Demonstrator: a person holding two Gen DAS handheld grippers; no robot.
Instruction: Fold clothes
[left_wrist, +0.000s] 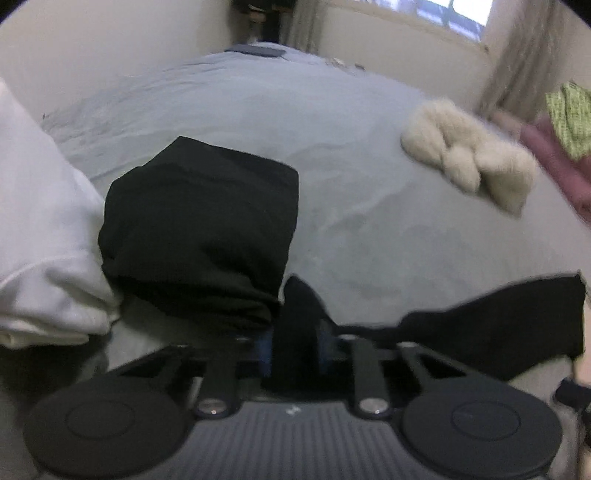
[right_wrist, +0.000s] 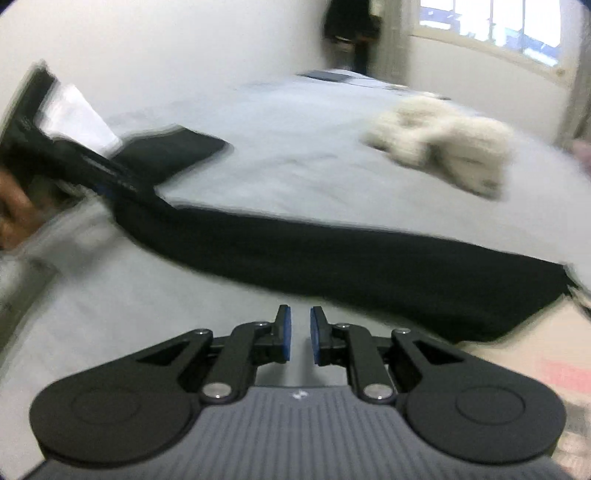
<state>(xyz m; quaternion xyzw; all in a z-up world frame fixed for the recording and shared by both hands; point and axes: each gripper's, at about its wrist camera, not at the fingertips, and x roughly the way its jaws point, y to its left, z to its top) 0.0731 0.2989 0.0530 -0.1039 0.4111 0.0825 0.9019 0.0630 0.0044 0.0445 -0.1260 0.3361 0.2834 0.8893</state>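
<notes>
Black cloth (left_wrist: 295, 332) is covering the left gripper's (left_wrist: 293, 347) blue pads (left_wrist: 263, 350), hiding their tips. A white garment (left_wrist: 40, 236) is running off the left edge. Pink and green clothing (left_wrist: 565, 136) is being cut off at the right edge. In the right wrist view, motion blur is smearing a hand (right_wrist: 14, 210) and a cream fleece (right_wrist: 443, 155).

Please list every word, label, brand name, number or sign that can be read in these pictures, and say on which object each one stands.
No text can be read in either view.
Small white mark on the left hand-held gripper body: too small to read.
The same mark on the right hand-held gripper body: too small to read.
Black garment, folded black clothes, fluffy cream item: no print visible.
</notes>
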